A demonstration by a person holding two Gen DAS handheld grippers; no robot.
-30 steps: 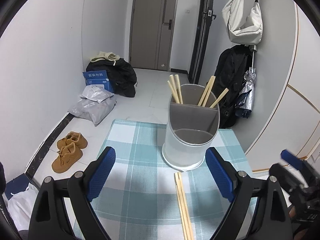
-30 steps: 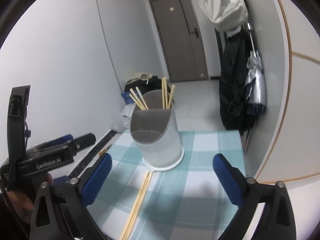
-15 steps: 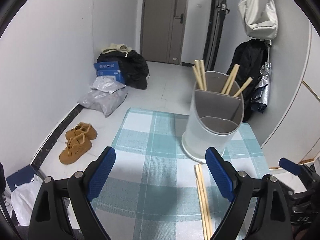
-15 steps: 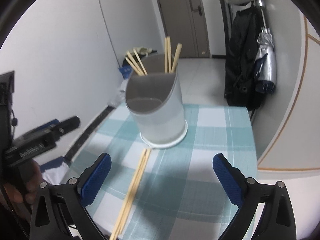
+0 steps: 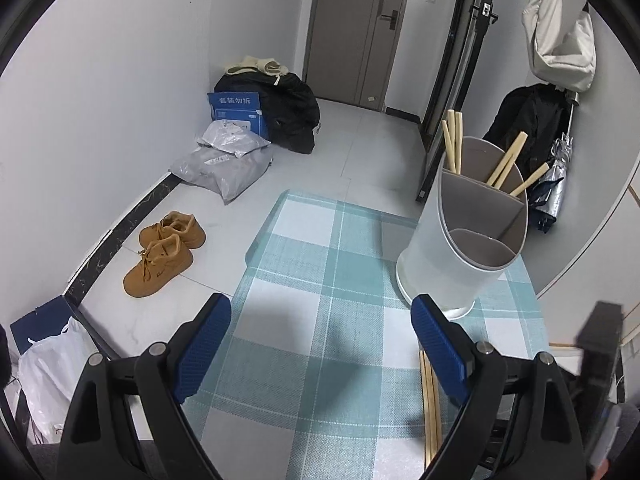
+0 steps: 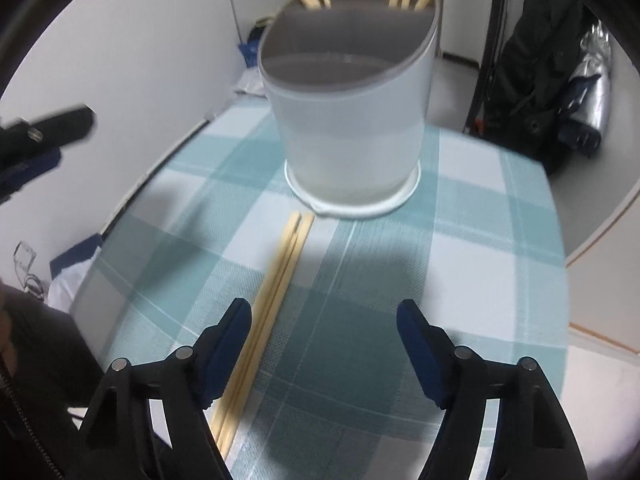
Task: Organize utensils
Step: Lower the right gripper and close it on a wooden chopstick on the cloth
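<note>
A white and grey utensil holder (image 5: 460, 248) (image 6: 348, 120) stands on the teal plaid tablecloth (image 5: 320, 280), with wooden chopsticks (image 5: 454, 140) upright in its back compartments. A loose pair of chopsticks (image 6: 280, 276) (image 5: 429, 396) lies flat in front of it. My right gripper (image 6: 324, 316) hovers low over this pair with its jaws closing. The sticks run just inside its left finger (image 6: 230, 340), and no pad presses on them. My left gripper (image 5: 322, 320) stands open over bare cloth, left of the holder, holding nothing.
Beyond the table's left edge are tan shoes (image 5: 164, 252), grey parcel bags (image 5: 224, 164), a blue box (image 5: 236, 112) and a white plastic bag (image 5: 48, 380). A dark coat and folded umbrella (image 5: 556, 172) hang behind the holder. The blurred left gripper (image 6: 40, 132) sits at the right view's left.
My right gripper has come down and tilted toward the loose chopsticks, and its jaws have narrowed. The left gripper has shifted left, so the holder now sits at its right.
</note>
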